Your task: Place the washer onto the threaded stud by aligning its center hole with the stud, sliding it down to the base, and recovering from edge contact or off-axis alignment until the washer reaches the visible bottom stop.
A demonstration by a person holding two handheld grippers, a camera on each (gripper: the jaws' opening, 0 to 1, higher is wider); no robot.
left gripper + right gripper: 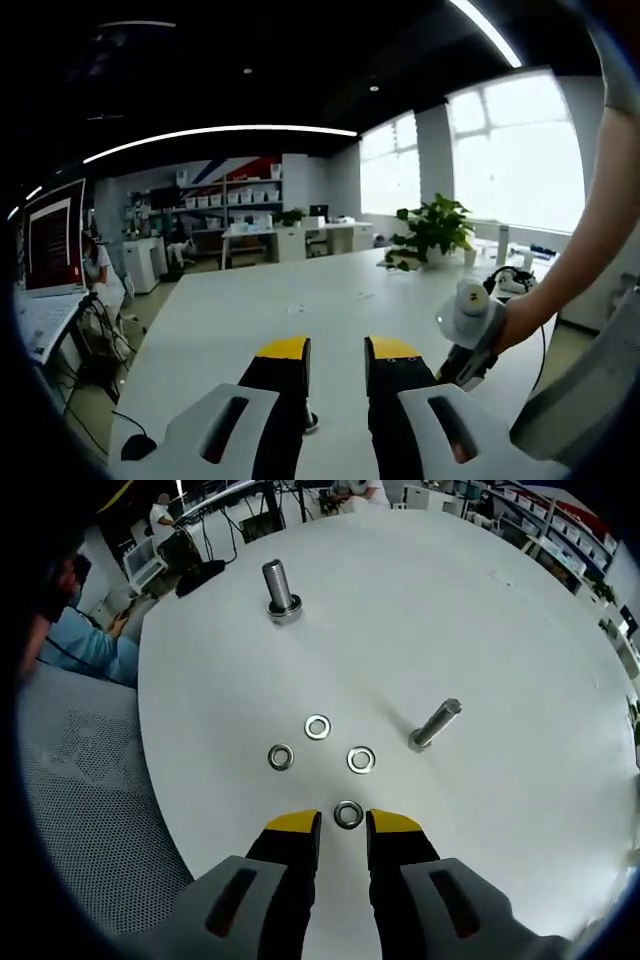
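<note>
A threaded stud [279, 585] stands upright on the white table [480, 610] at the far side, with a ring at its base. A second stud [436, 725] is at the right, tilted in this view. Three washers [318, 726] [280, 757] [361, 759] lie loose in the middle. Another washer [347, 814] lies flat just ahead of my right gripper [343, 825], in line with the gap between its open jaws. My left gripper [339, 350] hovers open over the table [260, 310], holding nothing. A small metal part [311, 422] peeks out beside its left jaw.
A person's hand [520, 320] reaches in from the right in the left gripper view. A potted plant [435, 230] stands on the table's far side. A monitor [52, 240] and cables [105, 345] are at the left. A mesh chair [70, 780] sits by the table edge.
</note>
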